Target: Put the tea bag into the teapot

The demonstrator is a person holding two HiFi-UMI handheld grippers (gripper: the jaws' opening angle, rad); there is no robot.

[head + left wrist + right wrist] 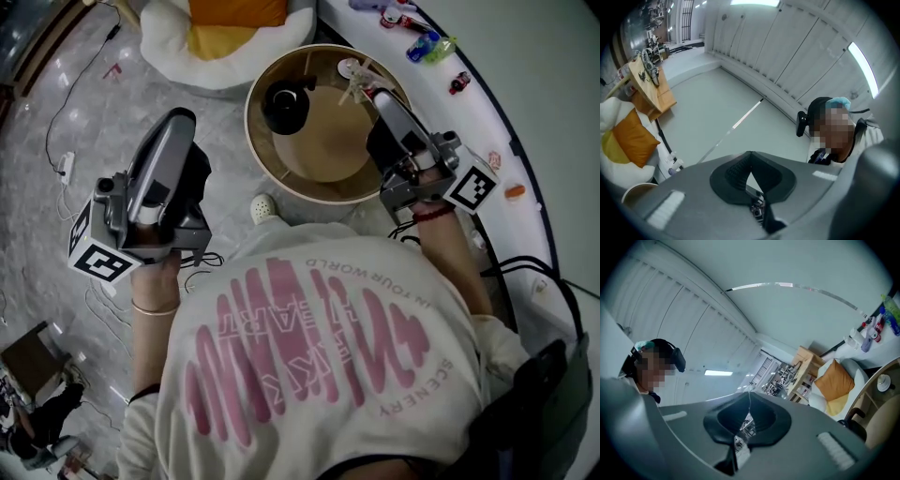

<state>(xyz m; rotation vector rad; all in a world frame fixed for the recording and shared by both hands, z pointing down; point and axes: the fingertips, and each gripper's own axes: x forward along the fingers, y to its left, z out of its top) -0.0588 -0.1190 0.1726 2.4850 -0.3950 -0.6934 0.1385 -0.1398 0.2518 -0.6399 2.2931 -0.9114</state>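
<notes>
The black teapot (284,106) stands on the left part of a round wooden table (323,141); its dark handle (853,420) shows low on the right in the right gripper view. My right gripper (379,95) reaches over the table's right side, shut on the tea bag's printed tag (741,453), and a thin string (749,399) runs out past the jaw tips. The pale tea bag (357,86) hangs by the gripper tip, right of the teapot. My left gripper (178,118) is held left of the table over the floor, jaws shut with nothing in them (750,158).
A small white dish (352,66) lies on the table's far side. A white cushion seat with an orange pillow (225,28) is beyond the table. Toys (424,43) lie on the white curved ledge at right. Cables (80,103) trail across the grey floor.
</notes>
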